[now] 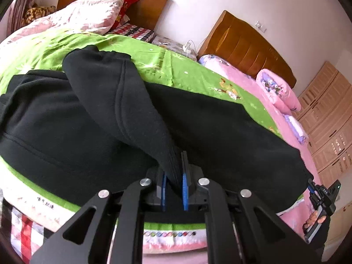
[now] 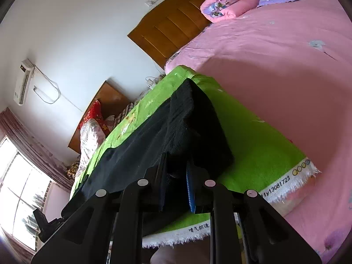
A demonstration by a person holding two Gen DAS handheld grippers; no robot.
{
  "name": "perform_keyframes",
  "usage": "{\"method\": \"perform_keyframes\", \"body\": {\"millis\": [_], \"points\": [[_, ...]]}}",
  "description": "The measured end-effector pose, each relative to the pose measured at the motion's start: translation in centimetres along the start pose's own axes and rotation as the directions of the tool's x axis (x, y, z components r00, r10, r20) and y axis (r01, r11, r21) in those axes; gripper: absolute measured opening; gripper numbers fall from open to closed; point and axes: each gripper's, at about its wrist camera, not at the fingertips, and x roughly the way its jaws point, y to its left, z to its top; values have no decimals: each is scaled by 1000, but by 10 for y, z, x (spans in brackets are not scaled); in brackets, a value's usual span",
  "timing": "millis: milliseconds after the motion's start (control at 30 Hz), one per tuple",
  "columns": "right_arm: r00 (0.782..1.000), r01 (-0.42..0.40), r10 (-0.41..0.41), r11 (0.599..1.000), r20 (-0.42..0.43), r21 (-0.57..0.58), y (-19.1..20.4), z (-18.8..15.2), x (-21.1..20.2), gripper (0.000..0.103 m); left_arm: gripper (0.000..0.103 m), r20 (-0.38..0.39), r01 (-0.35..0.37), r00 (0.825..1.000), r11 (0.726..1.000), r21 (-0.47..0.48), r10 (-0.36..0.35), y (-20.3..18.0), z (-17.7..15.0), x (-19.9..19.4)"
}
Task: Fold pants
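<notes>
Black pants (image 1: 66, 121) lie across a green blanket (image 1: 176, 66) on the bed. One leg (image 1: 123, 101) is lifted and doubled back over the rest. My left gripper (image 1: 173, 167) is shut on that leg's ribbed cuff. At the far right of the left wrist view, my right gripper (image 1: 312, 189) holds the pants' other end, with a hand on its grip. In the right wrist view, my right gripper (image 2: 177, 160) is shut on a bunched fold of the pants (image 2: 136, 149), raised slightly off the blanket (image 2: 264, 149). The left gripper's dark body (image 2: 46, 222) shows at the lower left.
A pink bedspread (image 2: 275, 55) adjoins the green blanket, with rolled pink quilts (image 1: 277, 92) by a wooden headboard (image 1: 246, 48). A floral quilt and a red pillow (image 1: 92, 13) lie at the far end. Wardrobe doors (image 1: 325, 121) stand to the right; a window (image 2: 24, 193) is at the left.
</notes>
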Motion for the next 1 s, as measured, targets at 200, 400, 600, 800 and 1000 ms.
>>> {"method": "perform_keyframes", "body": {"millis": [200,400,600,800,1000], "points": [[1000,-3,4,1000,-29,27,-12,-5,5,26,17,-59,4,998,997,-74,-8,16,-11,24],[991,-89,88,996,-105,2,11,-24,7,44,60,-14,120,992,987,-106,-122,13,-10,19],[961,-189,173,980,-214,-57,49,-64,31,42,60,2,133,991,985,-106,-134,3,-15,21],[979,-155,128,972,-159,-174,72,-74,26,8,16,40,60,997,998,-28,-59,-4,-19,18],[978,-152,123,974,-170,-170,70,-81,6,7,15,65,48,997,998,-32,-45,-4,-18,11]]}}
